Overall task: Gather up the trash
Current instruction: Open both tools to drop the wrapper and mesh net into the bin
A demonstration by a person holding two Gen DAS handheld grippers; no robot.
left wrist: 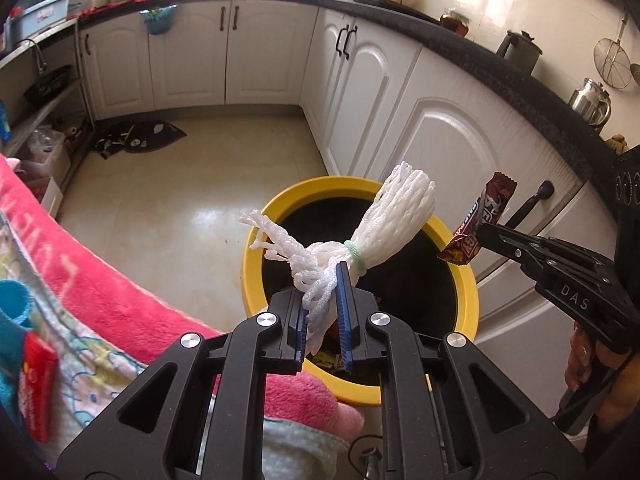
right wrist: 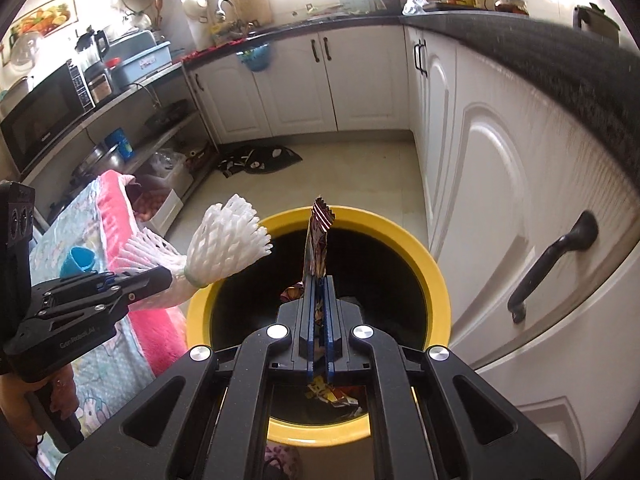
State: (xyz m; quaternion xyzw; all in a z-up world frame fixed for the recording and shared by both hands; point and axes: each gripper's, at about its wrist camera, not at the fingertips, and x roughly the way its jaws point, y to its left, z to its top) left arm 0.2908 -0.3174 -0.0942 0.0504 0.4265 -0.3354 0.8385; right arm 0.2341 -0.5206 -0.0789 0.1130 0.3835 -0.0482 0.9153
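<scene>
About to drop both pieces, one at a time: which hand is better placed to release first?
Right, probably: its brown snack wrapper hangs over the yellow-rimmed bin's opening, while the left's white foam net sits at the rim.

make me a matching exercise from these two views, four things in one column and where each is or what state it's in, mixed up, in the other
Things:
1. white foam net
2. snack wrapper
3. yellow bin
4. blue cup

Places or states:
A. stands open on the floor by the white cabinets, with wrappers inside
B. sits on the pink cloth
C. clamped in the left claw over the bin
D. clamped in the right claw over the bin

Pairs: 1-C, 2-D, 3-A, 4-B
</scene>
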